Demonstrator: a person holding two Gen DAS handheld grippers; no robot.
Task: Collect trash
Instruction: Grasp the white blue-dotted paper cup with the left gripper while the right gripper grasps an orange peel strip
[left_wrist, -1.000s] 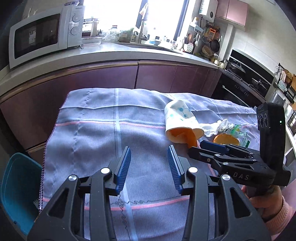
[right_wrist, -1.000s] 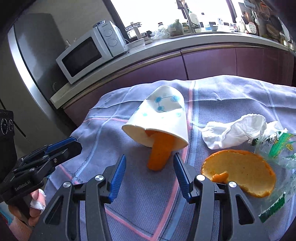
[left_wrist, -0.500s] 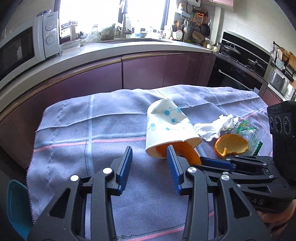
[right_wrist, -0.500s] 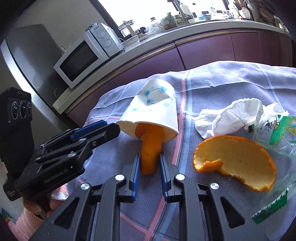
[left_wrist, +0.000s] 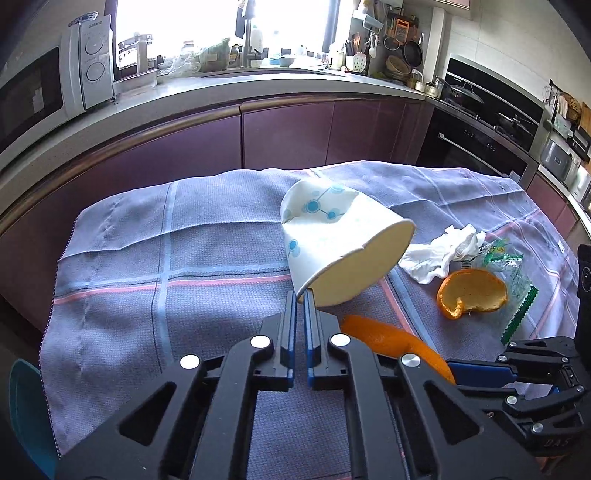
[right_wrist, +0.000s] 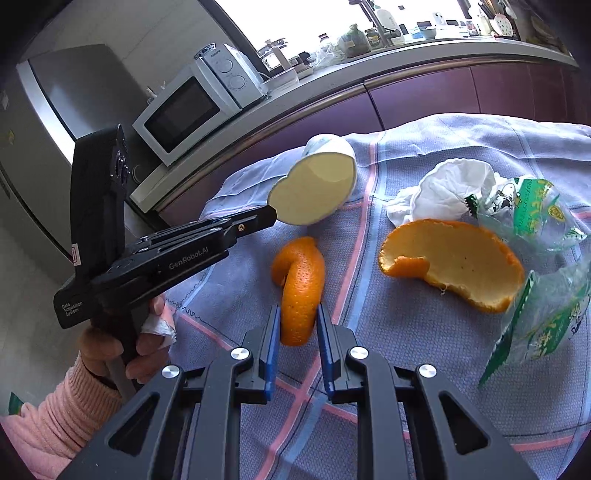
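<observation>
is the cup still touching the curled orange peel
Apart. The right wrist view shows the cup lifted by its rim in the left tongs, with bare cloth between it and the peel held in the right tongs.

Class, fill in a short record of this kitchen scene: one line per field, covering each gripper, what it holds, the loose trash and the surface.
Left gripper: shut on the rim of the paper cup, cup tipped on its side, mouth toward the cameras
Right gripper: shut on the curled orange peel
Loose trash: flat orange peel, crumpled white tissue, green-printed plastic wrapper
Surface: checked blue-grey cloth over the table
Background: microwave on the counter
</observation>
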